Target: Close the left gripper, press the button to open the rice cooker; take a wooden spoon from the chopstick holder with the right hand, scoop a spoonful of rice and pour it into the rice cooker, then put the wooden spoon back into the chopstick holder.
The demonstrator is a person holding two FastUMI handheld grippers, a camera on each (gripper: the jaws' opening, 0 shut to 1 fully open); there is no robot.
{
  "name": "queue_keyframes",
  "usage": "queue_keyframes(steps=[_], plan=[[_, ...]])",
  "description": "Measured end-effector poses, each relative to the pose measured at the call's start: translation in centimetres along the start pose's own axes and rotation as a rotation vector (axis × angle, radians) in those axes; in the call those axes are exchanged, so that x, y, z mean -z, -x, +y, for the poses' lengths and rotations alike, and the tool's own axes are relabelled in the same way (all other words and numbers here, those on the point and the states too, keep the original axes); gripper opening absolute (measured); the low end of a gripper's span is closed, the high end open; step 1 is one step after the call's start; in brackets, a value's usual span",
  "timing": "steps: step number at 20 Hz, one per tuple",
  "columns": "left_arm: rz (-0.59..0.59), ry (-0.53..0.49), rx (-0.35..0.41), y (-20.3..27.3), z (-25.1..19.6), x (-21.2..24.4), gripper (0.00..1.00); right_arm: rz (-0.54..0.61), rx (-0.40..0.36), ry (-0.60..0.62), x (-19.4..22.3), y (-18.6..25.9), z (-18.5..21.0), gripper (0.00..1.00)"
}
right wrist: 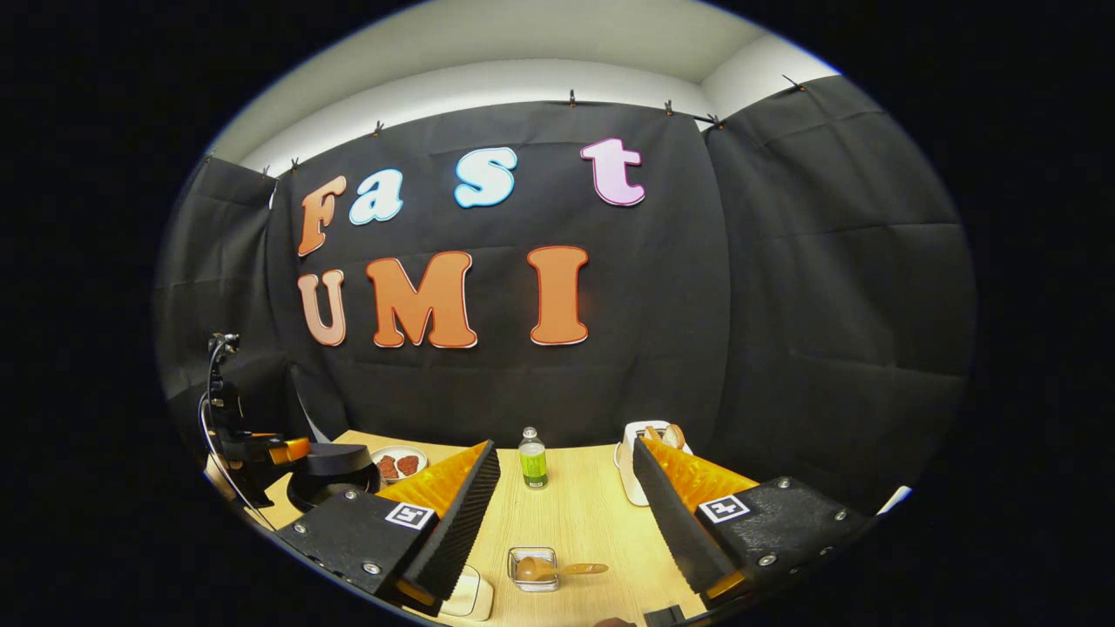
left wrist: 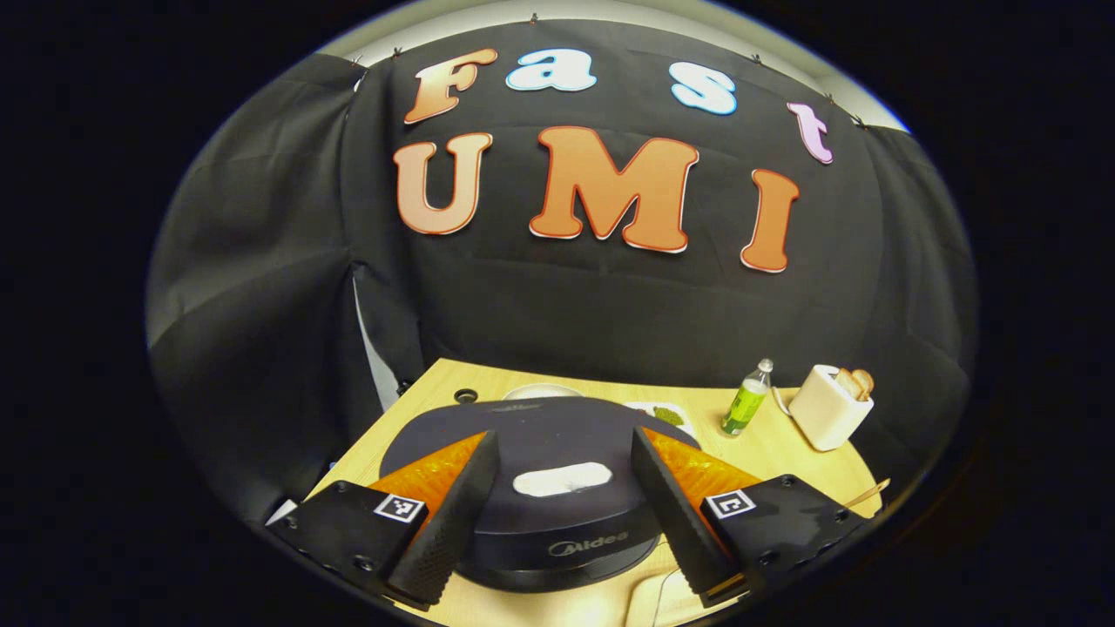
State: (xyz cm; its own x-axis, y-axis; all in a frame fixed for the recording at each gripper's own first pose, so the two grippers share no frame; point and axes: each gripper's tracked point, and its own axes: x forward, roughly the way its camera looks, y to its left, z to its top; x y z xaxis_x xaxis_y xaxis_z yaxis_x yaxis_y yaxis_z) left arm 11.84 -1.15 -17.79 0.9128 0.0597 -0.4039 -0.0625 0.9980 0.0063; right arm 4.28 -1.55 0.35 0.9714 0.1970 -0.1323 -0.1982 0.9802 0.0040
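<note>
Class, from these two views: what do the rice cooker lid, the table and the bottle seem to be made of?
Rice cooker lid: probably matte dark plastic, with a smooth, dull sheen. Table: light wood or wood-look laminate, showing fine straight grain. Bottle: likely clear plastic or glass, see-through near the cap, with a green label.

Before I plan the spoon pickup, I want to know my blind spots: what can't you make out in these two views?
- Rice cooker, left gripper view: its front is cut off behind the open jaws.
- Wooden spoon, right gripper view: it lies across a small clear container; contents too small to tell.
- Plate, right gripper view: food too small to identify.
- Toaster, right gripper view: partly hidden behind a jaw.
</note>
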Motion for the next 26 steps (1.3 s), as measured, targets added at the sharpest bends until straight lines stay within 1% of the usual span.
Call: queue_keyframes(steps=[1,2,3,4,5,6,7,8,9,10,11,13,14,15,16,17,18,19,22,23,24,25,26], plan=[[0.006,0.001,-0.005,0.0,0.0,1.1,1.00,0.005,-0.007,0.001,0.3,0.0,0.1,0.95],[-0.005,-0.011,-0.004,0.0,-0.2,1.6,0.96,0.009,-0.014,-0.001,0.4,0.0,0.2,0.95],[-0.019,-0.032,-0.010,0.0,-0.4,1.9,1.00,0.011,-0.019,-0.002,0.6,0.0,0.3,0.95],[-0.030,-0.047,-0.018,0.1,-0.4,2.1,0.96,0.017,-0.022,-0.003,0.8,-0.1,0.3,0.95],[-0.042,-0.053,-0.022,0.2,-0.3,2.4,0.95,0.023,-0.025,-0.006,1.1,-0.2,0.2,0.95],[-0.045,-0.046,-0.026,0.2,-0.4,2.7,1.00,0.028,-0.028,-0.012,1.3,-0.2,0.2,0.95],[-0.046,-0.042,-0.028,0.2,-0.4,3.2,0.95,0.035,-0.033,-0.019,1.6,-0.3,0.4,0.95],[-0.040,-0.048,-0.029,0.1,-0.5,3.6,1.00,0.044,-0.037,-0.026,1.9,-0.3,0.5,0.95],[-0.044,-0.059,-0.031,0.2,-0.5,4.0,1.00,0.051,-0.040,-0.030,2.2,-0.4,0.5,0.95],[-0.040,-0.067,-0.033,0.1,-0.6,4.3,0.95,0.057,-0.039,-0.031,2.5,-0.4,0.4,0.95],[-0.031,-0.065,-0.034,0.0,-0.6,5.0,1.00,0.062,-0.040,-0.033,2.7,-0.5,0.3,0.95],[-0.003,-0.072,-0.039,-0.5,-1.3,6.1,1.00,0.073,-0.043,-0.039,3.2,-0.4,0.3,0.95],[0.011,-0.084,-0.042,-0.7,-1.4,6.7,0.95,0.078,-0.043,-0.039,3.3,-0.4,0.2,0.95],[0.009,-0.088,-0.046,-0.6,-1.4,6.9,0.95,0.080,-0.042,-0.039,3.4,-0.4,0.2,0.95],[-0.010,-0.082,-0.056,-0.7,-1.2,6.5,1.00,0.081,-0.039,-0.041,3.3,-0.5,0.1,0.95],[0.003,-0.064,-0.063,-0.5,-1.1,6.8,0.98,0.080,-0.037,-0.046,3.4,-0.4,0.1,0.95],[-0.009,-0.061,-0.067,-0.4,-1.0,6.6,0.96,0.081,-0.039,-0.053,3.4,-0.5,0.2,0.95],[-0.018,-0.061,-0.064,-0.7,-1.3,6.9,1.00,0.082,-0.040,-0.059,3.5,-0.5,0.3,0.95],[-0.018,-0.053,-0.069,-0.4,-1.3,7.5,1.00,0.098,-0.042,-0.054,4.4,-0.4,0.4,0.95],[-0.028,-0.057,-0.068,-0.5,-1.2,7.5,0.98,0.104,-0.041,-0.052,4.8,-0.4,0.5,0.95],[-0.022,-0.065,-0.071,-0.5,-1.3,7.7,1.00,0.110,-0.042,-0.054,4.9,-0.3,0.5,0.95],[-0.042,-0.075,-0.067,-0.6,-1.4,7.0,1.00,0.114,-0.046,-0.056,5.1,-0.2,0.6,0.95],[-0.034,-0.085,-0.064,-0.7,-1.5,6.9,0.97,0.114,-0.047,-0.055,5.0,-0.2,0.6,0.95]])
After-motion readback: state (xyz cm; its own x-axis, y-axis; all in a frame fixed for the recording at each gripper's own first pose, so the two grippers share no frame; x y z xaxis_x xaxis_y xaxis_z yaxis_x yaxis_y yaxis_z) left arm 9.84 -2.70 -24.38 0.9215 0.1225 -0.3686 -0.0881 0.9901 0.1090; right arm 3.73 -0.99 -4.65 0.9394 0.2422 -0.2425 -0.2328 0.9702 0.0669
